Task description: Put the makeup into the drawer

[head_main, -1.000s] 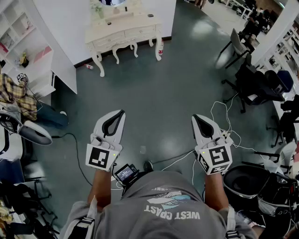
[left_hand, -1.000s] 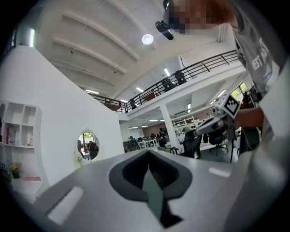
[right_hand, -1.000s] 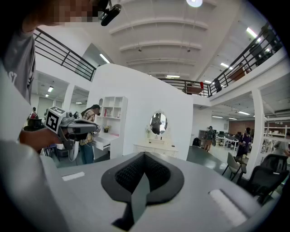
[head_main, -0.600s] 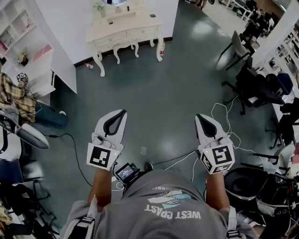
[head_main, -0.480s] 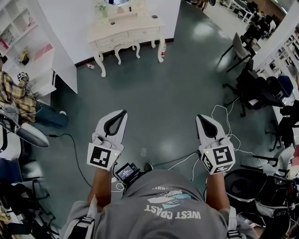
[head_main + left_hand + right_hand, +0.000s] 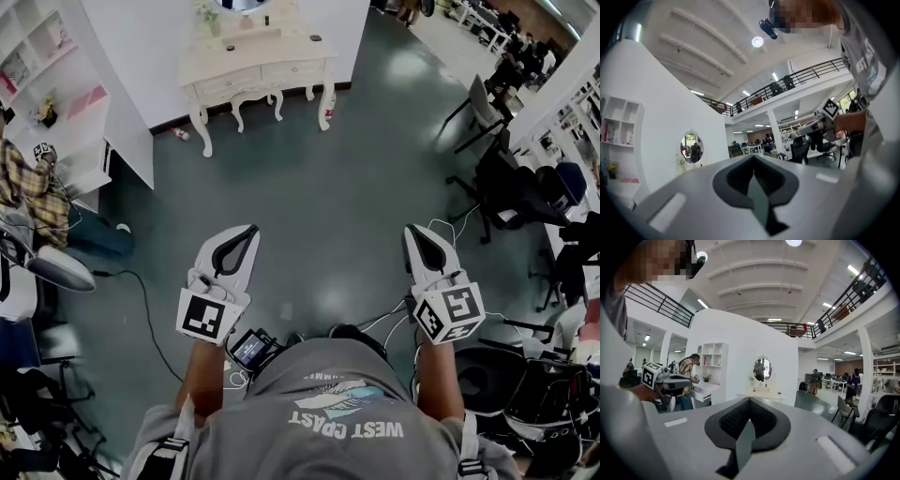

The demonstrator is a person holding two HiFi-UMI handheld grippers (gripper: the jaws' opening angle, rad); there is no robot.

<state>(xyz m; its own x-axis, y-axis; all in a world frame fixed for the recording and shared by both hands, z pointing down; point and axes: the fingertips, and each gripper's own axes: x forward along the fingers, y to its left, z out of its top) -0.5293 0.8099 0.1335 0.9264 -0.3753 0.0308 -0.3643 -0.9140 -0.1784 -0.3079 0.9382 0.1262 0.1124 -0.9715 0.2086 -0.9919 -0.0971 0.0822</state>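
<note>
A cream dressing table with drawers in its front stands against the white wall, far ahead of me across the dark floor. Small dark items lie on its top, too small to identify. An oval mirror hangs above the table. My left gripper and right gripper are held side by side in front of my chest, pointing toward the table. Both are shut with nothing between their jaws, as the left gripper view and right gripper view show. All drawers look closed.
A white shelf unit stands at the left, with a person in a plaid shirt beside it. Office chairs crowd the right side. Cables run over the floor near my feet. A small bottle sits by a table leg.
I have moved forward toward the dressing table, which sits slightly lower in the head view. The right gripper has drifted right. Both grippers stay shut and empty.
</note>
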